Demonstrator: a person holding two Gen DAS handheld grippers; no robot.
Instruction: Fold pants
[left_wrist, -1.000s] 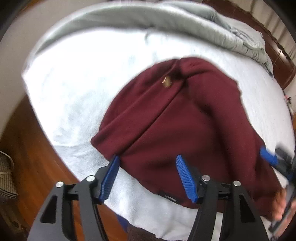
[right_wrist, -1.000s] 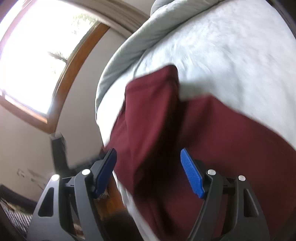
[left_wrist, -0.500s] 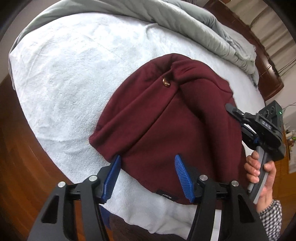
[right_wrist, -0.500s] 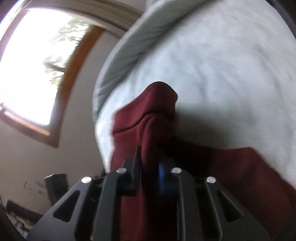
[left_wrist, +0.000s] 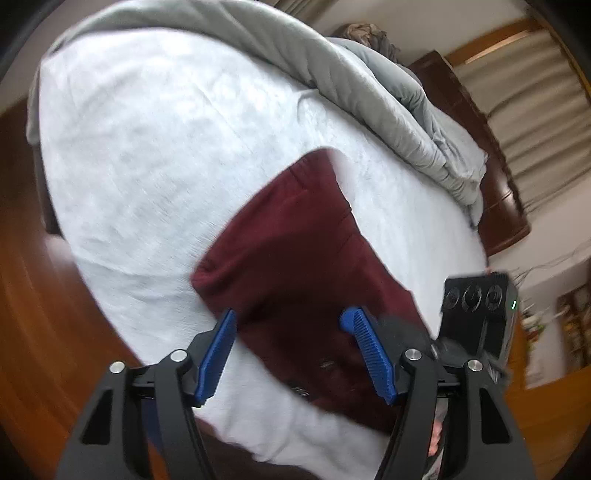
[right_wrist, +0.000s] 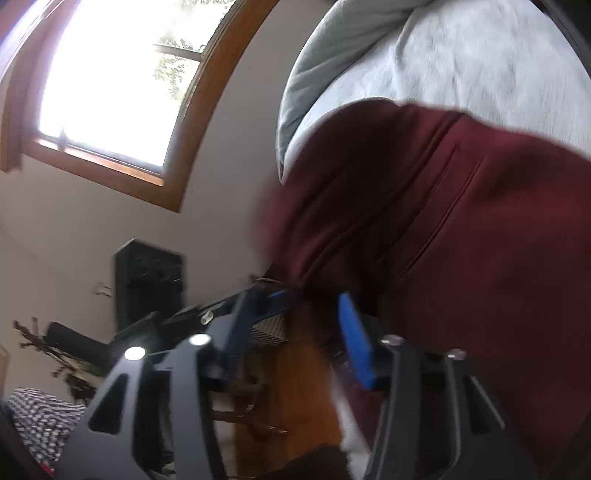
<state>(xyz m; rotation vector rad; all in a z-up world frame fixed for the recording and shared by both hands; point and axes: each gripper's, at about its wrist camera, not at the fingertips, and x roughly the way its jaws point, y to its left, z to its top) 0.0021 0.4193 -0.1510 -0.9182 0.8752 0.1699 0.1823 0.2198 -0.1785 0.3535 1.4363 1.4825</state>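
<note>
Dark maroon pants (left_wrist: 295, 251) lie folded on the white bed cover (left_wrist: 155, 140), near the bed's front edge. My left gripper (left_wrist: 291, 332) is open, its blue pads just above the near edge of the pants. In the right wrist view the pants (right_wrist: 461, 236) fill the right half, blurred. My right gripper (right_wrist: 295, 325) is open at the pants' near edge, with nothing between its pads. The right gripper's body (left_wrist: 476, 317) shows at the right of the left wrist view.
A grey duvet (left_wrist: 369, 85) is bunched along the far side of the bed, before a dark wooden headboard (left_wrist: 495, 192). Wooden floor (left_wrist: 40, 314) lies to the left. A window (right_wrist: 110, 81) and a black stand (right_wrist: 147, 280) show in the right wrist view.
My right gripper was shut on a fold of the pants and has opened, letting it go. The fold now lies flat. My left gripper stayed open and shifted slightly.
</note>
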